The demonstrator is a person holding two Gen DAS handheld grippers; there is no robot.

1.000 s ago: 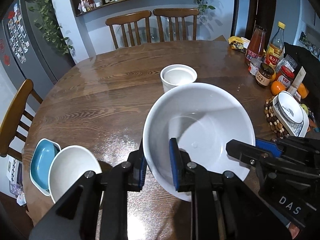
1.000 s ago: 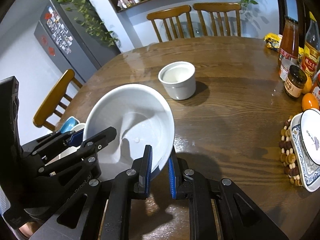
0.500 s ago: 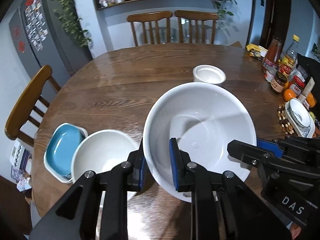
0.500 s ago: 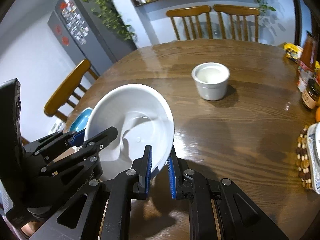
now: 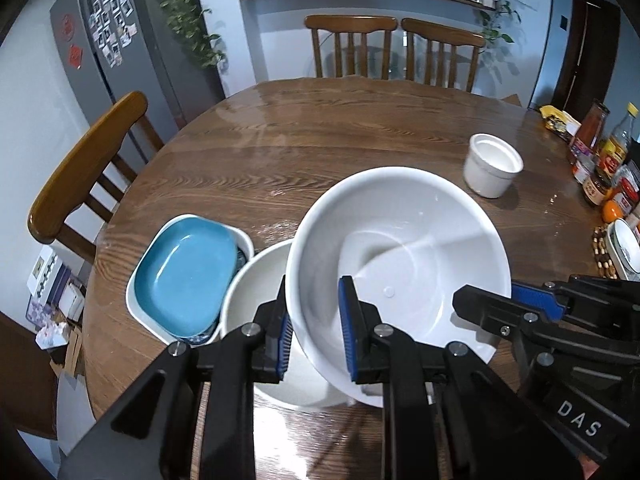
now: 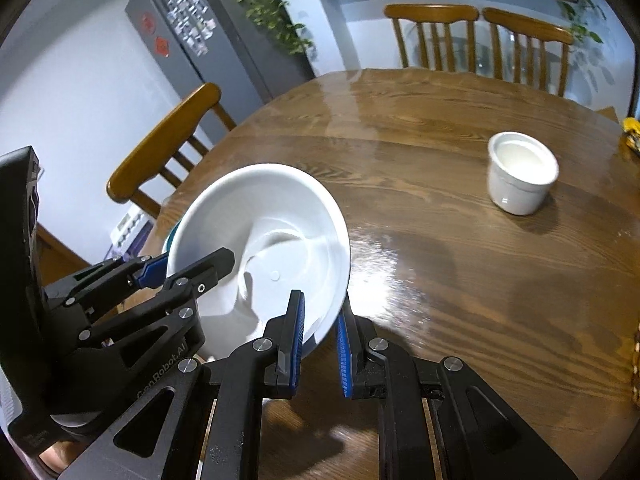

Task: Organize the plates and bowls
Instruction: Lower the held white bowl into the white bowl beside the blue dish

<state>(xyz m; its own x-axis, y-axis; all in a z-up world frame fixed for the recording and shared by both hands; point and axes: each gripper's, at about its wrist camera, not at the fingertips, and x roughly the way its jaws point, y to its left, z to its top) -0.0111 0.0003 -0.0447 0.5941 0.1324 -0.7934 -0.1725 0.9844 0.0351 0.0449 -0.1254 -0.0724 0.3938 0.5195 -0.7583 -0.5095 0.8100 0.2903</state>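
Observation:
A large white bowl point(image 5: 400, 256) hangs tilted above the round wooden table point(image 5: 320, 140). My left gripper point(image 5: 314, 316) is shut on its near left rim, one pad inside and one outside. My right gripper point(image 6: 320, 320) is shut on the opposite rim and shows at the right edge of the left wrist view point(image 5: 504, 300). The bowl point(image 6: 264, 232) partly covers a second white bowl point(image 5: 256, 284) standing on the table beneath it. Beside that bowl, a blue dish point(image 5: 184, 272) lies inside a white square dish point(image 5: 138, 312). A white ramekin point(image 5: 492, 168) stands apart at the right.
Bottles and jars point(image 5: 600, 152), an orange point(image 5: 614, 213) and a patterned dish point(image 5: 624, 246) on a bead trivet crowd the table's right edge. Wooden chairs stand at the left point(image 5: 80, 176) and far side point(image 5: 352, 44). A grey fridge point(image 5: 120, 52) is behind.
Both grippers have carried the large bowl leftward across the table; it now overlaps the second white bowl beside the blue dish. The ramekin has fallen away to the right.

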